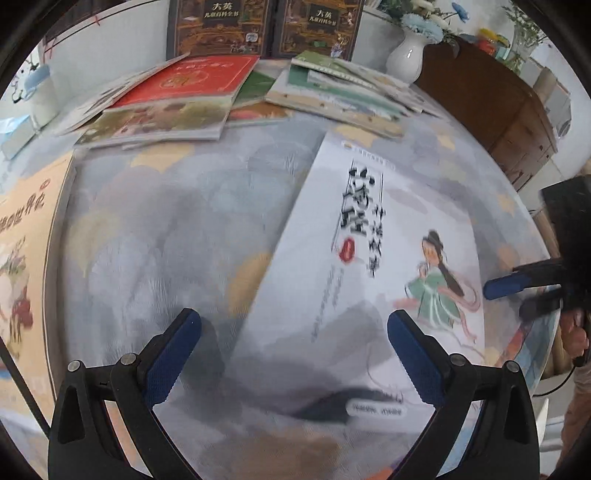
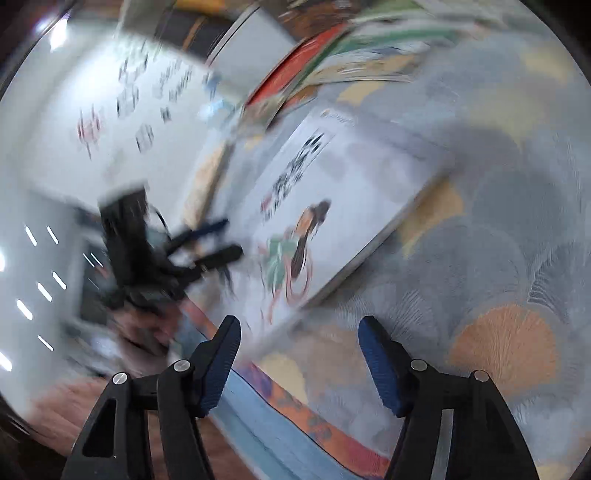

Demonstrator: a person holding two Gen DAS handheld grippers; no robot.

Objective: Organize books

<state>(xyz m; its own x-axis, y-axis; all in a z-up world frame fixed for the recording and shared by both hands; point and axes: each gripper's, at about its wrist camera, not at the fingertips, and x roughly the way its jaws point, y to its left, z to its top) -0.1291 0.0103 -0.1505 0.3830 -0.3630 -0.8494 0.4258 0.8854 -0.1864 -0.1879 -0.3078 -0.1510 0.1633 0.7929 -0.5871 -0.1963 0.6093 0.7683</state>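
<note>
A white book (image 1: pixel 354 280) with black calligraphy and a girl in green lies flat on the patterned tablecloth. It also shows in the right wrist view (image 2: pixel 332 206), blurred. My left gripper (image 1: pixel 293 332) is open and empty, hovering over the book's near left edge. My right gripper (image 2: pixel 299 339) is open and empty, near the book's near corner at the table edge. The right gripper shows in the left wrist view (image 1: pixel 517 291) at the book's right side. The left gripper shows in the right wrist view (image 2: pixel 218 240), blurred.
A messy pile of books lies at the back, with a red book (image 1: pixel 192 79) and green books (image 1: pixel 343 88). Two dark boxed volumes (image 1: pixel 258 26) stand behind. A white vase (image 1: pixel 406 55) stands back right. A cream book (image 1: pixel 26 258) lies at left.
</note>
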